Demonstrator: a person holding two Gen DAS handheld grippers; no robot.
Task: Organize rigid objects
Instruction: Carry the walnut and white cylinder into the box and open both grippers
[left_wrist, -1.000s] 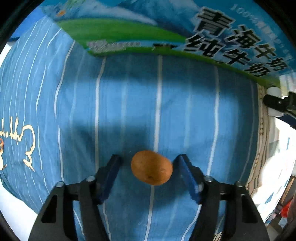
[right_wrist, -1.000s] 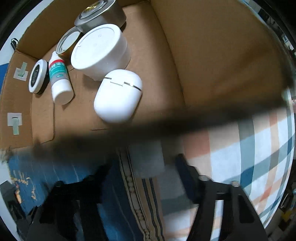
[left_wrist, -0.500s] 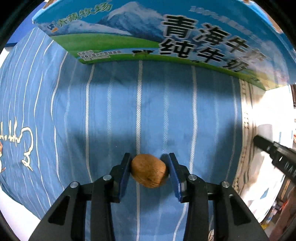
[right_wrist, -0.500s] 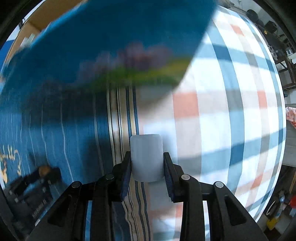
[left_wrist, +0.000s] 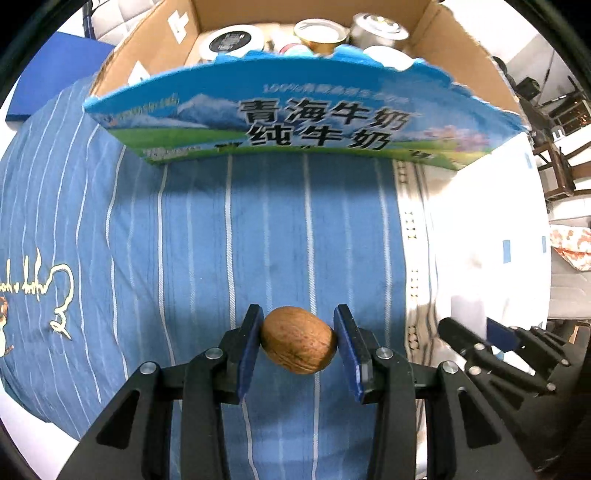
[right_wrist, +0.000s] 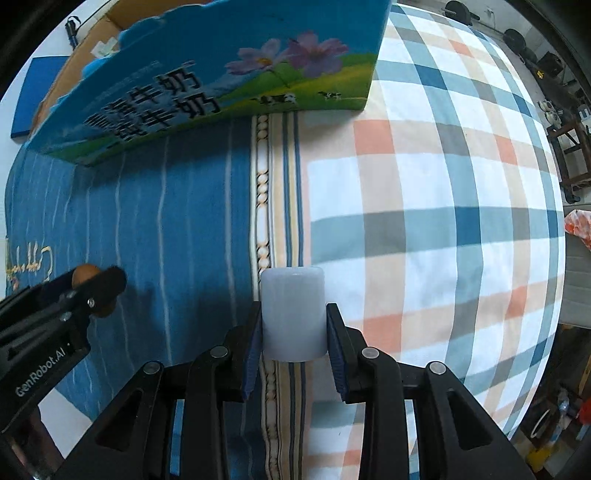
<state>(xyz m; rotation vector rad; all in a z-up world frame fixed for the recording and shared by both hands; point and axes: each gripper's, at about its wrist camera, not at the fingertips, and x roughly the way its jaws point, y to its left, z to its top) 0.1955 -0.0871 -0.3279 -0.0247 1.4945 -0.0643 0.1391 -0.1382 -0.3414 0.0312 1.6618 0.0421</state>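
My left gripper (left_wrist: 298, 341) is shut on a brown walnut (left_wrist: 298, 345) and holds it above the blue striped cloth (left_wrist: 207, 236). My right gripper (right_wrist: 293, 332) is shut on a pale translucent white cap (right_wrist: 293, 312) over the cloth seam. The milk carton box (left_wrist: 295, 122) stands ahead, its printed blue flap facing me. Inside it lie several tins and jars (left_wrist: 321, 33). In the right wrist view the left gripper (right_wrist: 83, 286) with the walnut (right_wrist: 85, 274) shows at the left. In the left wrist view the right gripper (left_wrist: 476, 341) shows at the lower right.
A plaid cloth (right_wrist: 443, 221) covers the right half of the surface, with a beaded border strip (right_wrist: 263, 192) between it and the blue cloth. Chairs and clutter (left_wrist: 557, 122) stand beyond the right edge. A blue pad (right_wrist: 33, 96) lies at far left.
My left gripper closed on the walnut and lifted it back from the box. My right gripper left the box interior, closed on the white cap and drew back.
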